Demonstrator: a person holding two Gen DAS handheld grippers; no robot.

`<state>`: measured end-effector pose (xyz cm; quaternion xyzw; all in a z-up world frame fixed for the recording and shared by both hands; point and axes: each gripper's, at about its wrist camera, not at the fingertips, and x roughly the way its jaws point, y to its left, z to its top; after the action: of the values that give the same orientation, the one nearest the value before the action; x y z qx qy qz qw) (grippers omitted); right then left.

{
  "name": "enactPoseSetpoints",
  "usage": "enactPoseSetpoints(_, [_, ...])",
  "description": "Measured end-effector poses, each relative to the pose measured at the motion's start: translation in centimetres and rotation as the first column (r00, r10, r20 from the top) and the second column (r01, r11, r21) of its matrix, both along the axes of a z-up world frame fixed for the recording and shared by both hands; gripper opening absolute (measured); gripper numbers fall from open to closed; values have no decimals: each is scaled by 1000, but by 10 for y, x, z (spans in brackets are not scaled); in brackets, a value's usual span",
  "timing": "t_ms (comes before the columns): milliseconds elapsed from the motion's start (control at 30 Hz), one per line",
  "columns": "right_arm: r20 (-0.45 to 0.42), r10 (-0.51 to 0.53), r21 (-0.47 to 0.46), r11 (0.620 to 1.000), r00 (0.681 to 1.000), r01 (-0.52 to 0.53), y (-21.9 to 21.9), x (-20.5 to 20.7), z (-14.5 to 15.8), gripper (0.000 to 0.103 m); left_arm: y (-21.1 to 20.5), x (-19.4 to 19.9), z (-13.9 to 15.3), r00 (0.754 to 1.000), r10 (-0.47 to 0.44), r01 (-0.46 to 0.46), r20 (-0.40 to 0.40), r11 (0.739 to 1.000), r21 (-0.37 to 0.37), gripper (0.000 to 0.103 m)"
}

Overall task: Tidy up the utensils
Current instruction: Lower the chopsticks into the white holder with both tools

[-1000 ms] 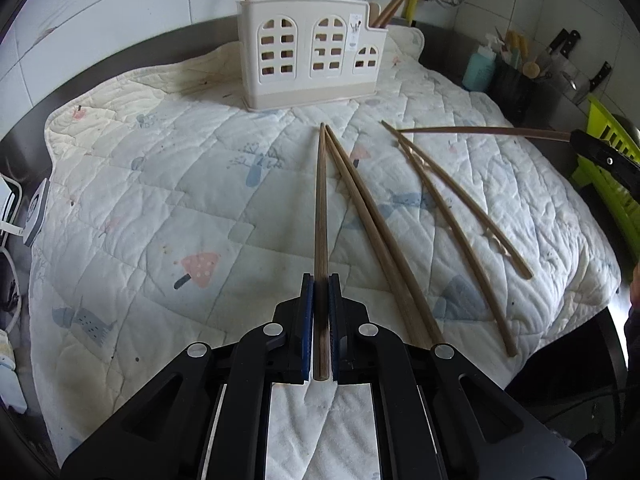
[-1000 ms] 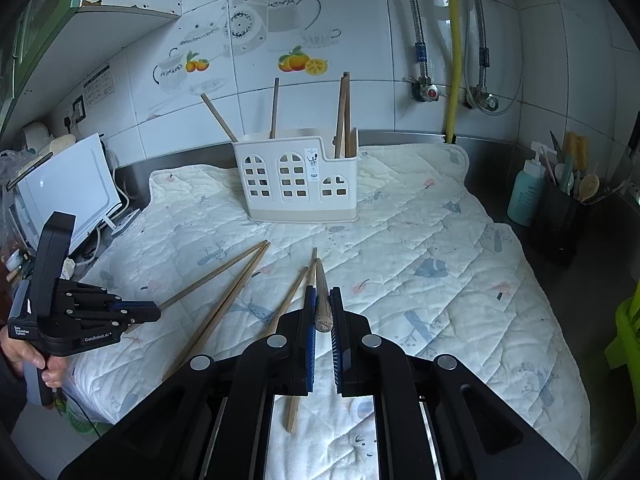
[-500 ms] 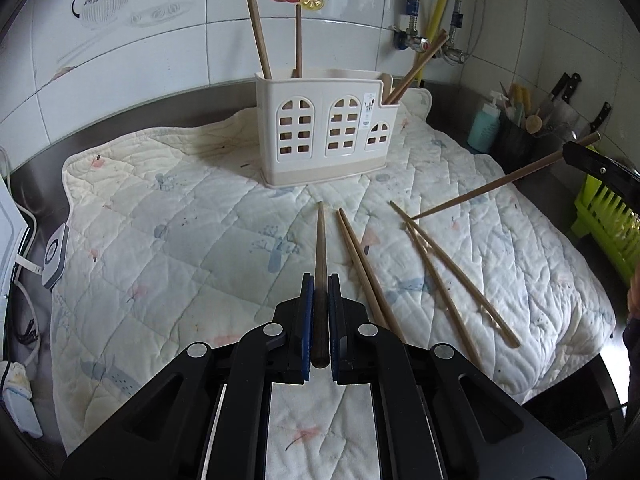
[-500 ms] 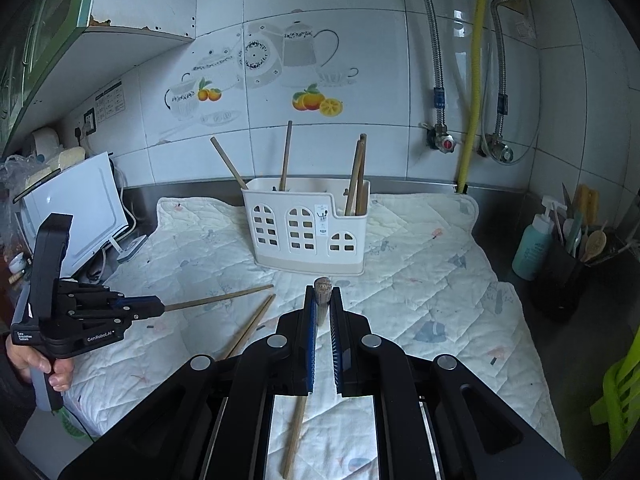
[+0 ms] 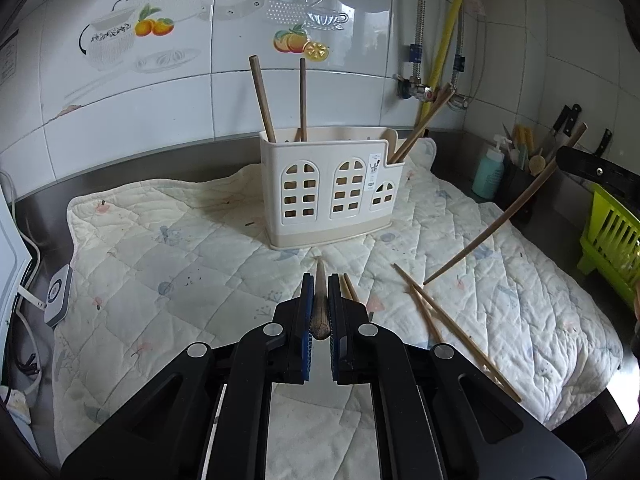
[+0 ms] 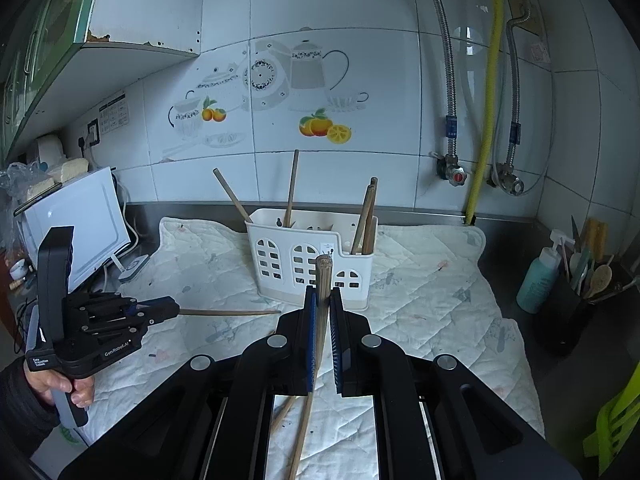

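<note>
Wooden chopsticks sit clamped in both tools: the left gripper (image 5: 319, 308) pinches one chopstick (image 5: 320, 300) by its thick end, tip aimed at the holder, and the right gripper (image 6: 323, 320) squeezes another chopstick (image 6: 322, 280), butt end up and its thin end trailing down toward the camera. Just beyond the left jaws, several loose chopsticks (image 5: 436, 320) lie on the quilted mat (image 5: 160, 264). Farther back stands the cream utensil holder (image 5: 332, 188), near the tiled wall (image 5: 160, 92), with chopsticks upright in its left and right compartments.
</note>
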<state>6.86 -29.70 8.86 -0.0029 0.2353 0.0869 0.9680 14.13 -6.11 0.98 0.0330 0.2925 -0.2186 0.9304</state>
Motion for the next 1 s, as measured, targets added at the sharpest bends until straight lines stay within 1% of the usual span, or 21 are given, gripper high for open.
enactPoseSetpoints(167, [20,6,-16,1000,1000,-6,-1,8,15,7,5,9,12,1000,-12,12,-22,999,-29,5])
enactPoseSetpoints(300, [54,34,-21,999,998,-33,-1,17,42,7,4,19,34,998,-40,38,-37,998,-54,5])
enactPoseSetpoints(467, [91,50,-51,998,995,-46,1,37,79,7,-10,29,66,997,-78,78,3,997,-27,5])
enactPoseSetpoints(567, [103,60,-46,997,993,-56,0,52,98,7,-17,36,85,995,-97,98,22,995,-29,5])
enactPoseSetpoints(667, [113,58,-47,997,992,-53,-1,67,110,7,-24,41,106,992,-107,109,61,994,-29,5])
enactPoseSetpoints(767, [116,34,-65,998,993,-26,-1,85,117,7,-29,47,132,988,-106,110,113,993,-32,5])
enactPoseSetpoints(867, [110,9,-74,997,994,0,-2,105,116,7,-33,54,158,982,-100,109,162,993,-52,5])
enactPoseSetpoints(1000, [86,-9,-65,998,996,14,-5,130,108,7,-38,65,190,968,-75,96,239,992,-76,5])
